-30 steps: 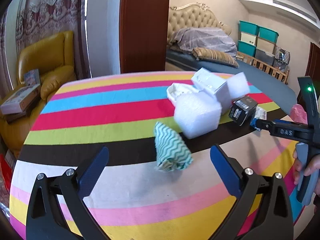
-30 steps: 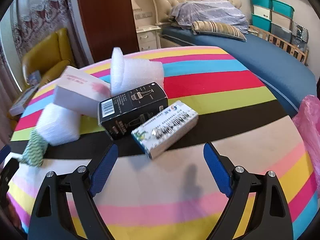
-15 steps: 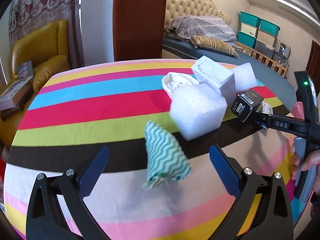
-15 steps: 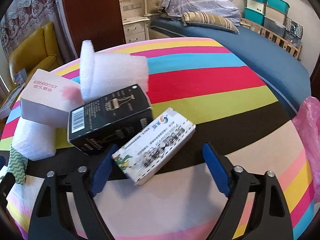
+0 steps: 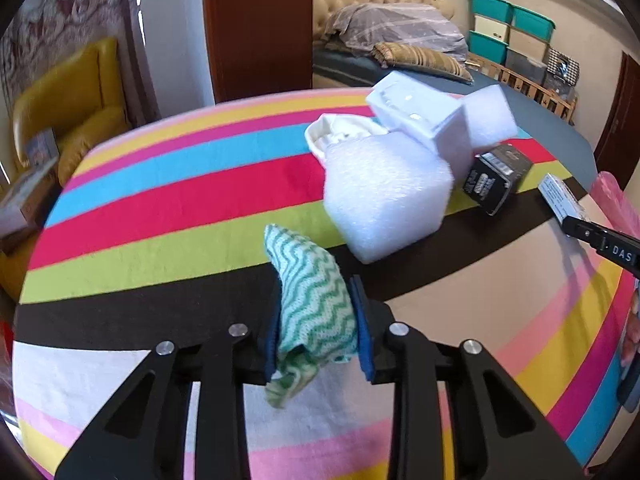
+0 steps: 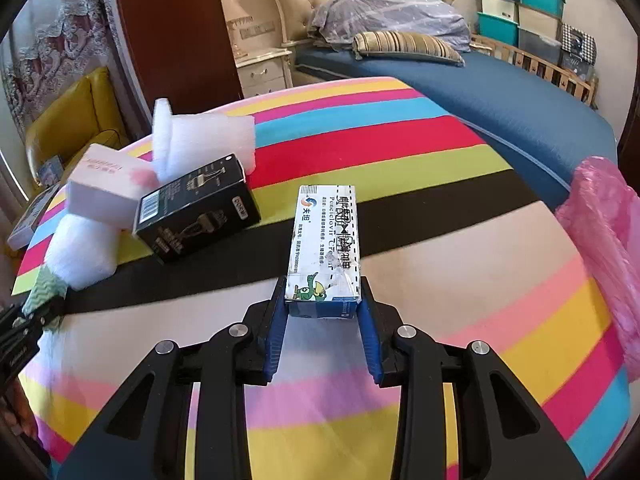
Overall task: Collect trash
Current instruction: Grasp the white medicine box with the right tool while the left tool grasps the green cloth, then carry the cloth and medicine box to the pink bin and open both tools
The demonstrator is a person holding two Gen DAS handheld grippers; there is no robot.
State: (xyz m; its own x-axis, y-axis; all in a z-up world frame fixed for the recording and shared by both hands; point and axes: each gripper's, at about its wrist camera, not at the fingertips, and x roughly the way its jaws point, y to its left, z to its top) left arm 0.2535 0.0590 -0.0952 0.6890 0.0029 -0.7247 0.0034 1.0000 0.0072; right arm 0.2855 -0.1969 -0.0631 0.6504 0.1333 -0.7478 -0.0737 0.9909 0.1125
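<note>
Looking through the left wrist view, the left gripper sits at the lower centre of the frame, its jaws closing with the green-and-white zigzag cloth squeezed between the blue pads. The cloth's long axis runs up the frame, its peak tilting toward the upper left and a loose corner hanging below the pads. Only this view shows the white ribbed foam block face-on, just up and right of the cloth, and the white moulded tray behind it. The striped table fills the middle.

Through the right wrist view, the right gripper at lower centre has its jaws closing on the near end of the white printed cardboard medicine box, pads pressed to both long sides. The box points straight away up the frame, its long axis along the fingers, printed top facing up. Only here do the pink plastic bag at the right edge and the black carton's barcode face show clearly; the cloth appears only as a sliver at the left edge.
</note>
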